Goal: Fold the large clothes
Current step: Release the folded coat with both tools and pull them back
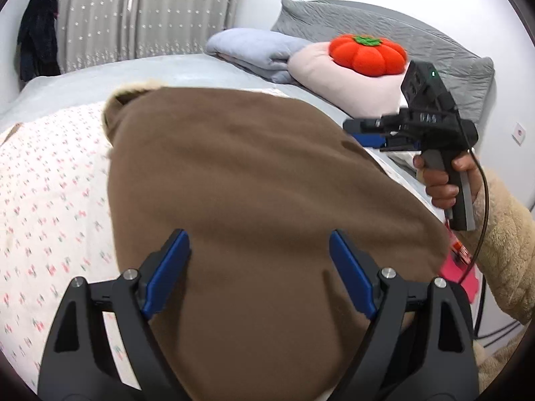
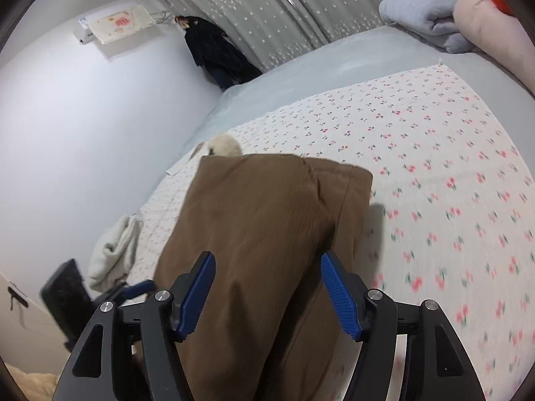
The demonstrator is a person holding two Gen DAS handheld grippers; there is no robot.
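A folded brown garment [image 1: 254, 200] with a cream fleecy edge lies on a white cherry-print sheet [image 2: 434, 153] spread over the grey bed [image 1: 100, 73], which stands against a white wall with star-dotted grey curtains [image 1: 140, 10] and a dark coat [image 1: 36, 40] hanging beside them. At the head of the bed sit a folded pale blanket [image 1: 257, 46], a pink pillow [image 1: 341, 80] topped by an orange pumpkin cushion [image 1: 367, 53], and a grey quilted pillow [image 1: 418, 36]. Both the left gripper [image 1: 259, 260] and the right gripper [image 2: 267, 284] hover over the garment with blue pads spread apart, gripping nothing.
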